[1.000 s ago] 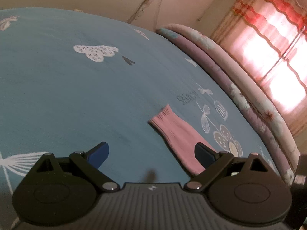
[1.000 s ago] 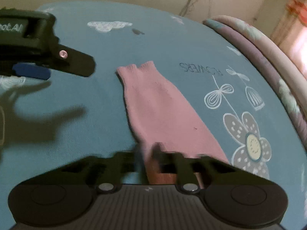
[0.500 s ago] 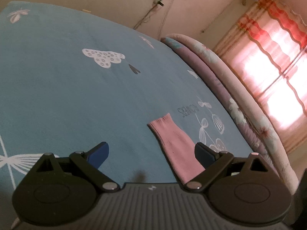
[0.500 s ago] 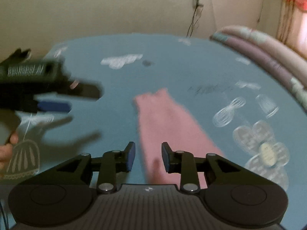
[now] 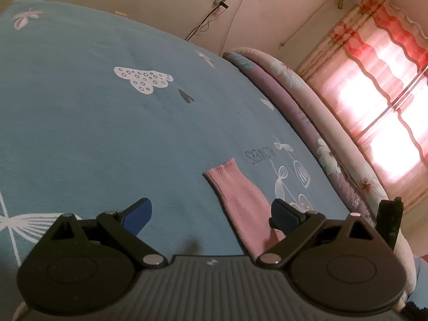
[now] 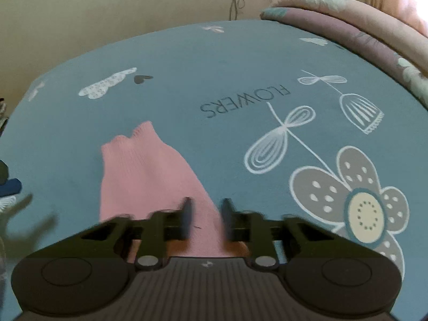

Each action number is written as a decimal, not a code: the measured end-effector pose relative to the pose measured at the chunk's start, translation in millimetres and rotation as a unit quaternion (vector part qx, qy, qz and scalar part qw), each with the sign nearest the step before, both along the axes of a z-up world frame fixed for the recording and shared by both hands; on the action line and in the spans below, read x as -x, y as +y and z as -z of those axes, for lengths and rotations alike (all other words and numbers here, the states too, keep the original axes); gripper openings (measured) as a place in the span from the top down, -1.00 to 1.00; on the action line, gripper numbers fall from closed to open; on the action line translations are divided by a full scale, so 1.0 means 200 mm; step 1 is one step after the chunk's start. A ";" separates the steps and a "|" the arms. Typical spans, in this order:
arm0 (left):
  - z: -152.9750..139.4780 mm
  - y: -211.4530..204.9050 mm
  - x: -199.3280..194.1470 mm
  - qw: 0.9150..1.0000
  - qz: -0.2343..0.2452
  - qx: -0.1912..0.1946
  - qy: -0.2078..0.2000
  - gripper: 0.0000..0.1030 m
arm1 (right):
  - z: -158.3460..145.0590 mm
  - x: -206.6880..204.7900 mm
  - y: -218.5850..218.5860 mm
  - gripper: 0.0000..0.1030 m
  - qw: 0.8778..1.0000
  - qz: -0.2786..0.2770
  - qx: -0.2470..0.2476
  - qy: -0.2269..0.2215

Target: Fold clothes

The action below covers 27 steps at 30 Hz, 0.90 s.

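A small pink knit garment (image 6: 149, 176) lies flat on the blue bedsheet (image 6: 214, 75), its ribbed end pointing away. It also shows in the left wrist view (image 5: 240, 200), at lower right. My right gripper (image 6: 206, 219) hovers over the garment's near end with its jaws a little apart and nothing between them. My left gripper (image 5: 211, 214) is wide open and empty, above the sheet just left of the garment, its right fingertip over the garment's near edge.
A rolled floral quilt (image 5: 307, 101) runs along the bed's right side, also in the right wrist view (image 6: 361, 24). A curtained bright window (image 5: 388, 85) is beyond it. The sheet carries flower prints (image 6: 355, 200) and the word FLOWERS.
My right gripper opened, let go of the garment's near end and lifted, then came back low over it. My left gripper rose slightly and stayed wide open.
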<state>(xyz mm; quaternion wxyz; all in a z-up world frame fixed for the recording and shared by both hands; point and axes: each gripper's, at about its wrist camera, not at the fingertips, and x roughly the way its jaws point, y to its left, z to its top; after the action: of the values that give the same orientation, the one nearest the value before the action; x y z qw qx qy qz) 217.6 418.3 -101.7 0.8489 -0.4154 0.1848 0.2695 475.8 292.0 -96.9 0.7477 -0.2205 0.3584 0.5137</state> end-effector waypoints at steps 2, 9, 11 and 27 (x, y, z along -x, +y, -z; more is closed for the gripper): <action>0.00 0.00 -0.01 1.000 0.002 0.002 -0.001 -0.86 | -0.01 0.03 0.02 0.92 1.000 -0.008 0.004 -0.028; 0.00 -0.02 -0.02 1.000 0.006 -0.002 -0.001 -0.86 | 0.00 0.06 0.09 0.84 0.997 -0.018 0.004 -0.072; 0.00 -0.02 -0.02 1.000 0.006 -0.001 0.000 -0.86 | -0.04 0.04 0.06 0.79 0.998 -0.008 0.006 -0.069; -0.02 -0.16 -0.15 0.995 0.076 -0.043 0.043 -0.86 | -0.15 -0.15 -0.76 0.33 0.986 0.025 0.141 -0.083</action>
<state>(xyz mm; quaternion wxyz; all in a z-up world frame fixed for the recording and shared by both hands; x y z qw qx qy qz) 248.2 386.5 -97.8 0.8752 -0.3513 0.2407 0.2296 505.8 139.6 -67.1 0.7489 -0.3562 0.3693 0.4194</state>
